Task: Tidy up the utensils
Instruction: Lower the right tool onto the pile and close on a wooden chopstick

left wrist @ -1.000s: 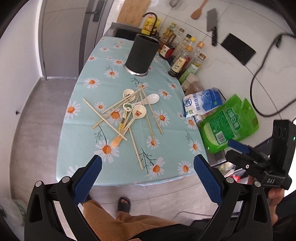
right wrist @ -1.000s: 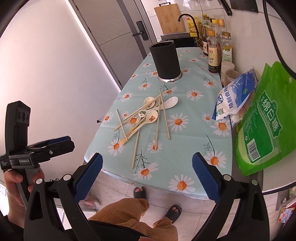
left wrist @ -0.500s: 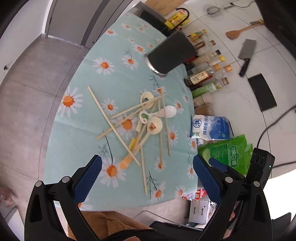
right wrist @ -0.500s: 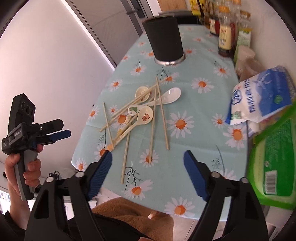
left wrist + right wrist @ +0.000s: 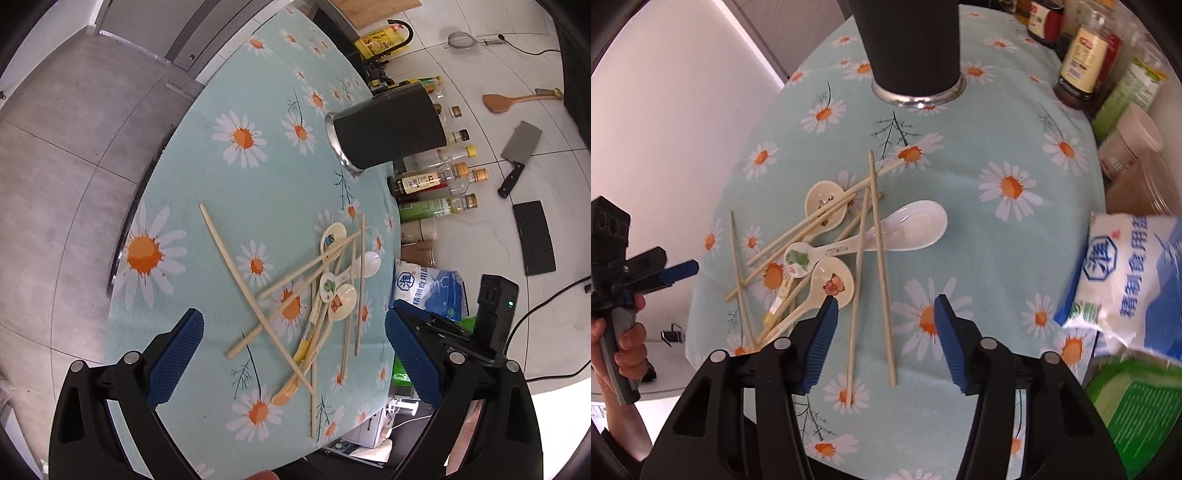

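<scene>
My right gripper point(image 5: 882, 325) is closing over 2 chopsticks point(image 5: 882, 258) lying between its jaws, not yet pinched; my left gripper point(image 5: 293, 354) gapes empty. Next: pinch, lift, carry to the black holder point(image 5: 912, 44) far ahead. Beyond my right finger, a salt bag point(image 5: 1126, 280) reads 精制食用盐

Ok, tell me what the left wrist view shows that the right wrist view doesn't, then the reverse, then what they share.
Only the left wrist view: a cleaver, a wooden spatula and a strainer on the tiled wall, plus the left gripper, jaws wide apart.

Only the right wrist view: the person's hand holding the left gripper's handle, and the right gripper, jaws closing with two chopsticks lying between them, untouched.

Both: the black utensil holder, the pile of chopsticks and spoons, the white spoon, the salt bag and the daisy tablecloth.
</scene>
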A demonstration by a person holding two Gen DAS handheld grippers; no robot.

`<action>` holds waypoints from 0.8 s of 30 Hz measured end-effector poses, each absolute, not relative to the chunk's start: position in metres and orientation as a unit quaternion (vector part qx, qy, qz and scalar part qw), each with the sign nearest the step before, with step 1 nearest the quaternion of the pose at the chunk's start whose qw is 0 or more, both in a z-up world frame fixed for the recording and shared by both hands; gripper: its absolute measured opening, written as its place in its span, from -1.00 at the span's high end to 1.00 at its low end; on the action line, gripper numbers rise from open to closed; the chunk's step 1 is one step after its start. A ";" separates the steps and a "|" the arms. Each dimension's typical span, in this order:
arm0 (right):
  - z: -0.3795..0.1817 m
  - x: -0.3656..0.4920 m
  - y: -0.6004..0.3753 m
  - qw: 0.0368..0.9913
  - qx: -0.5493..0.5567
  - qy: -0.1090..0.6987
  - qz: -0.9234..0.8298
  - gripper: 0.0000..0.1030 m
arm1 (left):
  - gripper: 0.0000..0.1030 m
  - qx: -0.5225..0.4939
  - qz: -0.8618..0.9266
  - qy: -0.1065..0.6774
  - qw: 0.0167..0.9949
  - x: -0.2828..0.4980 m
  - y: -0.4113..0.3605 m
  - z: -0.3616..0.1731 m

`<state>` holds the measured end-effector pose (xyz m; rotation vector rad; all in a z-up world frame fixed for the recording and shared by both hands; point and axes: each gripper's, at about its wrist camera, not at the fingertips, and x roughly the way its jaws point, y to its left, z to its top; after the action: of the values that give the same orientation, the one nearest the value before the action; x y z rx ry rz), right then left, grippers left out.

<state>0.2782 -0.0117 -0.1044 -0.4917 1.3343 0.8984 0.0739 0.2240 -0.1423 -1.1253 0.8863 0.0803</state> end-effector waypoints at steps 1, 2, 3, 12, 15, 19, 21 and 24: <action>-0.107 0.280 -0.008 0.664 -0.225 0.593 0.397 0.06 | -0.85 -0.517 0.036 0.406 0.753 0.074 0.225 -0.143; -0.112 0.281 -0.003 0.658 -0.234 0.597 0.395 0.09 | -0.85 -0.519 0.034 0.404 0.753 0.075 0.227 -0.143; -0.115 0.283 0.000 0.653 -0.240 0.601 0.394 0.15 | -0.85 -0.520 0.030 0.403 0.753 0.075 0.227 -0.143; -0.135 0.293 0.015 0.605 -0.278 0.636 0.389 0.47 | -0.85 -0.528 0.028 0.399 0.749 0.076 0.230 -0.152; -0.136 0.296 0.021 0.593 -0.275 0.645 0.396 0.47 | -0.85 -0.532 0.032 0.397 0.748 0.073 0.230 -0.153; -0.136 0.295 0.030 0.589 -0.286 0.639 0.404 0.55 | -0.85 -0.535 0.036 0.395 0.746 0.071 0.229 -0.155; -0.138 0.295 0.034 0.588 -0.296 0.636 0.403 0.55 | -0.85 -0.535 0.039 0.398 0.744 0.070 0.228 -0.157; -0.139 0.292 0.042 0.584 -0.304 0.639 0.398 0.63 | -0.85 -0.534 0.040 0.403 0.742 0.067 0.224 -0.159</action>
<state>0.2924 0.0415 -0.1395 -0.7084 1.4917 0.9276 0.0675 0.2242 -0.1586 -1.1692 0.8836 0.0866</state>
